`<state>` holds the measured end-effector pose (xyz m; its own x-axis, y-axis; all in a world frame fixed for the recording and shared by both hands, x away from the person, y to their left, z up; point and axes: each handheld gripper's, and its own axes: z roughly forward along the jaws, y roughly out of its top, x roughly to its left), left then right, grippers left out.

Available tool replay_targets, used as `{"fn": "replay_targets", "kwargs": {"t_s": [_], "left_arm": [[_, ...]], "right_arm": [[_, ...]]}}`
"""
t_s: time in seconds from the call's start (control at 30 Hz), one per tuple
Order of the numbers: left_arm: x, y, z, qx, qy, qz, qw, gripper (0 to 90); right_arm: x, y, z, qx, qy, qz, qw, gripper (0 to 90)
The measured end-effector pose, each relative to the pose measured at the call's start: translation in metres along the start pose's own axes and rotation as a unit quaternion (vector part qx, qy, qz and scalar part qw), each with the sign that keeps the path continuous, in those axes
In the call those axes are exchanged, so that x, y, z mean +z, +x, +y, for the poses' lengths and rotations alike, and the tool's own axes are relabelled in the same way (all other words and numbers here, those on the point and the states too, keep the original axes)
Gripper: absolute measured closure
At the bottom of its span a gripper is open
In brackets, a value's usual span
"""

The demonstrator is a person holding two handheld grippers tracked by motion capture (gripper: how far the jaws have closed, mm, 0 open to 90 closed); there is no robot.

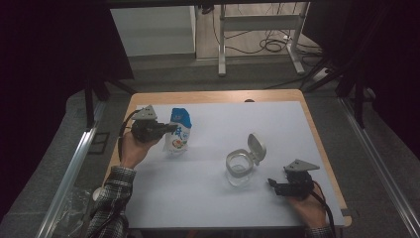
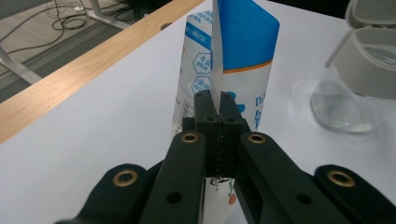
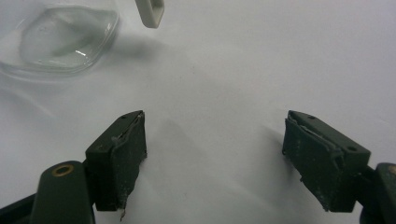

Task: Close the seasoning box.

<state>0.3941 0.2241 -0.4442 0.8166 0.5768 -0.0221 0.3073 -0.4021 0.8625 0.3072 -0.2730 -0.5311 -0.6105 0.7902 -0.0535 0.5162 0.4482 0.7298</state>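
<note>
left tool [image 1: 166,130]: pinching pouch [image 1: 178,130] by its side seam (blue-white, upright), left of jar [image 1: 239,167] | right tool [image 1: 273,184]: jaws spread, empty, just right of jar | jar: lid flipped up, on table [image 1: 213,208]

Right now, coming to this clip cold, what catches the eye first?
The blue and white pouch stands out at the left of the white mat, pinched along its edge seam by the shut left gripper. Right of centre stands a clear jar with its pale flip lid open. The right gripper waits beside the jar at the near right, jaws apart, holding nothing.
</note>
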Motion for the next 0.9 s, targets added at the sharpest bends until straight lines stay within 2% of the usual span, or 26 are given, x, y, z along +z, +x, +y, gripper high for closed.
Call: {"fn": "replay_targets", "kwargs": {"t_s": [0.43,0.6,0.9], "left_arm": [[-0.010,-0.039,0.017,0.018,0.023,-0.018,0.9994,90.0],[-0.012,-0.052,0.019,0.016,0.022,-0.025,0.9993,90.0],[-0.009,-0.072,0.020,0.027,0.029,-0.039,0.9985,90.0]], "right_arm": [[0.000,0.000,0.000,0.000,0.001,0.000,1.0000,21.8],[0.000,0.000,0.001,-0.001,0.002,0.000,1.0000,21.8],[0.000,0.001,0.001,-0.002,0.002,-0.003,1.0000,21.7]]}}
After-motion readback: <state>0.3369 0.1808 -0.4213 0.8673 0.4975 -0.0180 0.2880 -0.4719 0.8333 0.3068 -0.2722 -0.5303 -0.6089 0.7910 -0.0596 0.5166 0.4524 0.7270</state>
